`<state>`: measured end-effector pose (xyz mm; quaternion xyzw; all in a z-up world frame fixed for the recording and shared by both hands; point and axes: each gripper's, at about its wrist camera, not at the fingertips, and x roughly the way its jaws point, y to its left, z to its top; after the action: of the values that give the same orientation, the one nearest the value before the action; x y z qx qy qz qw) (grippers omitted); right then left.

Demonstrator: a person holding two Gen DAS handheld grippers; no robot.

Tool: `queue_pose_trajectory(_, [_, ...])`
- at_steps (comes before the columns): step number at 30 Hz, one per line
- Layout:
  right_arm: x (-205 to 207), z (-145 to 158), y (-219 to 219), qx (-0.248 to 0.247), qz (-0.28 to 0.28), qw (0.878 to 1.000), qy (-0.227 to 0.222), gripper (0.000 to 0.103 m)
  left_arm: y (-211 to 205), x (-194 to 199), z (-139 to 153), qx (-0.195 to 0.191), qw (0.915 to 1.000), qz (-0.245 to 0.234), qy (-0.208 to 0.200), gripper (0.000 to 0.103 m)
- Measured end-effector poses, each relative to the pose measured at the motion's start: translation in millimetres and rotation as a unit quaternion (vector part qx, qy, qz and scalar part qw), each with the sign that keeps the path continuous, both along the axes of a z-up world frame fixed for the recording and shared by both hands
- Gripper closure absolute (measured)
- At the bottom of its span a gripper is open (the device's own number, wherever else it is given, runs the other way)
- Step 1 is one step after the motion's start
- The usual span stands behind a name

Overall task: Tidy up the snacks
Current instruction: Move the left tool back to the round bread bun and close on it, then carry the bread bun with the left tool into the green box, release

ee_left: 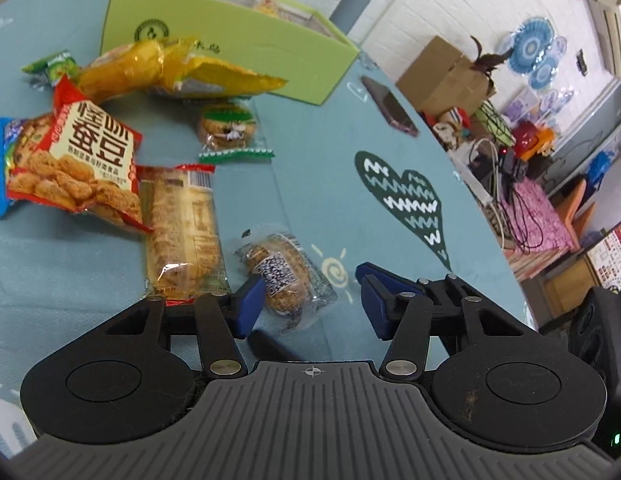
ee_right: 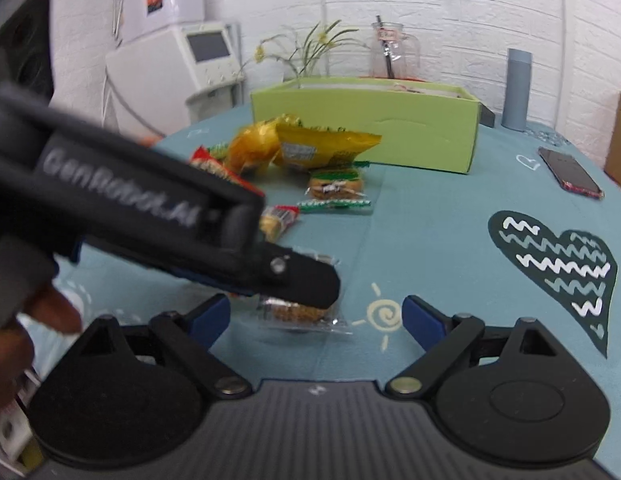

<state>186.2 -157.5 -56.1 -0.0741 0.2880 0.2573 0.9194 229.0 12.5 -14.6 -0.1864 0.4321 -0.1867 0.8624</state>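
Several snack packs lie on a teal tablecloth [ee_left: 318,168] in front of an open green box [ee_left: 230,40]. My left gripper [ee_left: 310,300] is open, its jaws on either side of a clear-wrapped biscuit [ee_left: 282,276]. Beside it lie a long cracker pack [ee_left: 182,228], a red bag [ee_left: 82,160], a yellow bag [ee_left: 170,68] and a green-edged cookie pack [ee_left: 228,126]. My right gripper [ee_right: 316,316] is open and empty, hovering behind the left gripper's body [ee_right: 150,216]. The biscuit [ee_right: 298,312] and the green box [ee_right: 366,124] show there too.
A phone [ee_left: 390,108] lies on the cloth to the right, also seen in the right wrist view [ee_right: 570,176]. A grey cylinder [ee_right: 516,88], a glass jug [ee_right: 392,52] and a plant [ee_right: 310,48] stand behind the box. The table edge runs along the right, with clutter beyond.
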Motion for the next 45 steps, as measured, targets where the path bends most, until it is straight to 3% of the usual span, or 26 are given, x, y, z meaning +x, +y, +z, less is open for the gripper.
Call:
queue_pose_trajectory(1, [0, -1, 2, 0.004, 0.012, 1.0, 0.007, 0.01, -1, 2, -2, 0.004, 1.0, -0.002, 0.001, 0.082])
queue_pose_trajectory(4, [-3, -3, 6, 0.003, 0.022, 1.0, 0.007, 0.013, -3, 7, -6, 0.01, 0.9999, -0.01, 0.007, 0.086])
queue_pose_trajectory(6, [-2, -2, 4, 0.003, 0.021, 1.0, 0.004, 0.035, -7, 10, -7, 0.021, 0.9997, -0.011, 0.003, 0.086])
queue_pose_trajectory(7, [-1, -2, 1, 0.004, 0.019, 1.0, 0.004, 0.037, -9, 13, -7, 0.026, 0.9996, -0.012, 0.003, 0.086])
queue_pose_trajectory(12, [4, -2, -15, 0.006, -0.017, 1.0, 0.004, 0.036, -29, 23, -9, 0.026, 0.9986, -0.046, 0.001, 0.085])
queue_pose_trajectory(14, [4, -1, -22, 0.007, -0.029, 1.0, 0.005, 0.03, -34, 25, -8, 0.027, 0.9982, -0.054, 0.0, 0.082])
queue_pose_trajectory(17, [2, 1, -29, 0.011, -0.042, 0.999, 0.0, 0.025, -30, 28, -2, 0.027, 0.9989, -0.038, -0.005, 0.072])
queue_pose_trajectory(21, [7, 1, -27, 0.015, -0.041, 0.999, -0.001, 0.023, -27, 36, -3, 0.019, 0.9994, -0.028, 0.001, 0.072])
queue_pose_trajectory(26, [8, -4, -22, 0.009, -0.038, 0.999, -0.002, 0.029, -36, 37, -7, 0.029, 0.9986, -0.043, 0.0, 0.077])
queue_pose_trajectory(27, [8, -4, -21, 0.009, -0.037, 0.999, -0.004, 0.04, -37, 37, -8, 0.026, 0.9984, -0.049, 0.001, 0.087])
queue_pose_trajectory(29, [5, -2, -20, -0.001, -0.038, 0.999, -0.01, 0.047, -38, 36, -8, 0.027, 0.9983, -0.053, 0.002, 0.093])
queue_pose_trajectory(32, [3, 13, -19, 0.01, -0.034, 0.999, -0.024, 0.048, -37, 33, 11, 0.034, 0.9974, -0.057, -0.028, 0.094])
queue_pose_trajectory(36, [26, 56, -4, -0.006, -0.011, 0.996, -0.084, 0.048, -20, 52, 58, 0.027, 0.995, -0.04, -0.088, 0.093])
queue_pose_trajectory(40, [78, 94, 25, -0.015, 0.021, 0.991, -0.13, 0.048, 10, 95, 97, 0.027, 0.9909, -0.007, -0.132, 0.093])
queue_pose_trajectory(45, [164, 114, 68, -0.012, 0.056, 0.99, -0.128, 0.048, 51, 172, 114, 0.043, 0.9882, 0.044, -0.14, 0.093])
